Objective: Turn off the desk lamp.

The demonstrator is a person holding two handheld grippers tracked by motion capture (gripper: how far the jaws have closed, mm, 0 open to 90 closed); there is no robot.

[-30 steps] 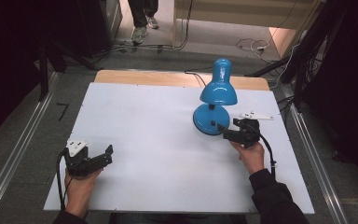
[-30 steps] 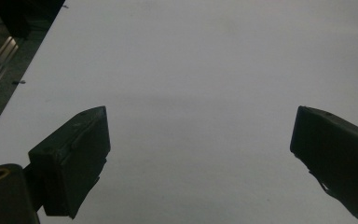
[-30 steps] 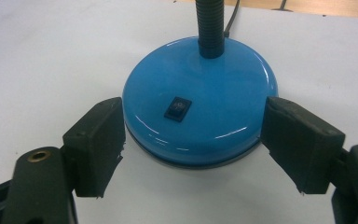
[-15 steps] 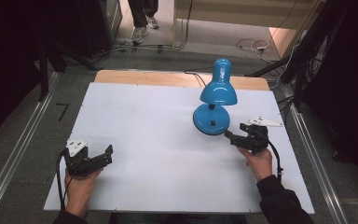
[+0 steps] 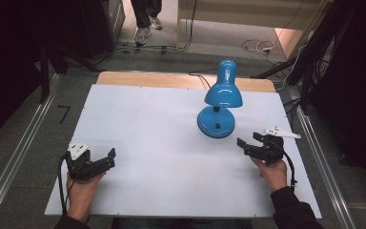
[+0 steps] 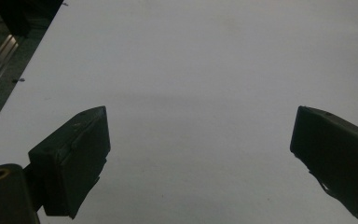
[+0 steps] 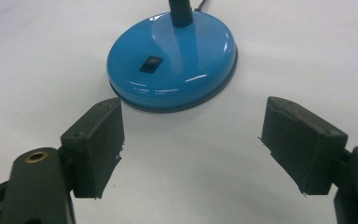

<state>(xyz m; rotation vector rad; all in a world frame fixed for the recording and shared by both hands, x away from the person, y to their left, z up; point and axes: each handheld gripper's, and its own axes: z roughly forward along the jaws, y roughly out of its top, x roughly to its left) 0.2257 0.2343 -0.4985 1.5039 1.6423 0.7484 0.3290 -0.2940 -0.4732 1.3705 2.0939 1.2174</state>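
While the white table (image 5: pixel 171 124) lay mostly bare, my blue lamp (image 5: pixel 219 107) stood near its far right corner, its neck cut off in the right gripper view. Both my right gripper (image 5: pixel 248 144) and left gripper (image 5: pixel 106 159) were spread, empty.

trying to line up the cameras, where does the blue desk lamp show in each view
High view: blue desk lamp right of centre on the white table.
Left gripper view: bare white table between open jaws, no lamp.
Right gripper view: its round base at top centre, beyond the open jaws.
Shared landmark: the base's black switch.
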